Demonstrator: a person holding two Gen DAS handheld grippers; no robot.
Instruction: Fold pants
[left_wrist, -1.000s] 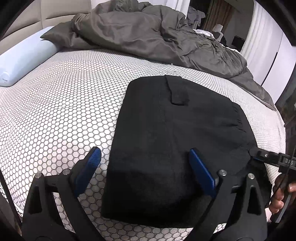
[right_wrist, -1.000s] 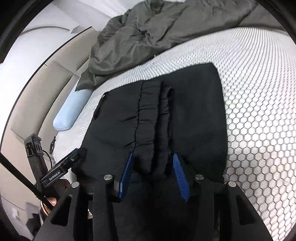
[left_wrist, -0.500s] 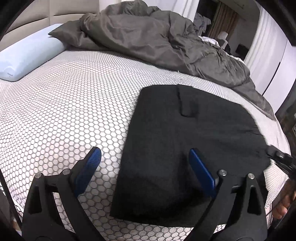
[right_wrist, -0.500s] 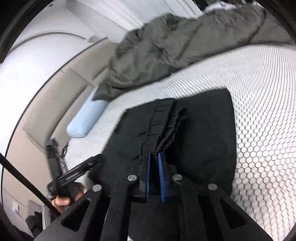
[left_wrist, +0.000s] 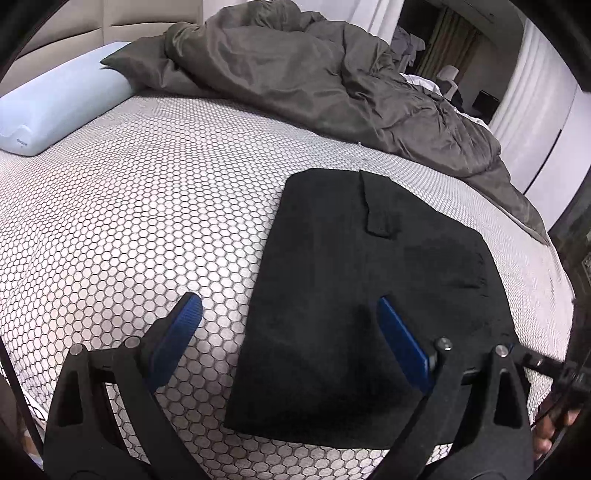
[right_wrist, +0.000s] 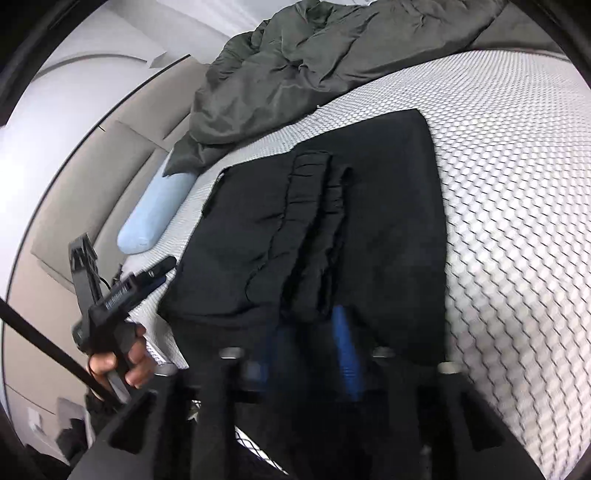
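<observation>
Black pants (left_wrist: 369, 314) lie folded into a flat rectangle on the bed's honeycomb-patterned sheet (left_wrist: 147, 221). My left gripper (left_wrist: 288, 301) hovers open over their near left edge, one blue pad over the sheet and the other over the cloth. In the right wrist view the pants (right_wrist: 388, 221) show a gathered waistband (right_wrist: 314, 229) running toward my right gripper (right_wrist: 304, 325). That gripper's jaws are opening, with the waistband's end lying loosely between the blurred blue pads. The left gripper (right_wrist: 147, 277) also appears there, held by a hand (right_wrist: 114, 362).
A rumpled grey duvet (left_wrist: 314, 81) fills the far side of the bed. A light blue pillow (left_wrist: 55, 107) lies at the far left by the padded headboard (right_wrist: 74, 221). White curtains (left_wrist: 535, 129) hang at the right.
The right gripper closed on the gathered waistband half a second ago and has now parted again. In the left wrist view the pants have drifted rightward.
</observation>
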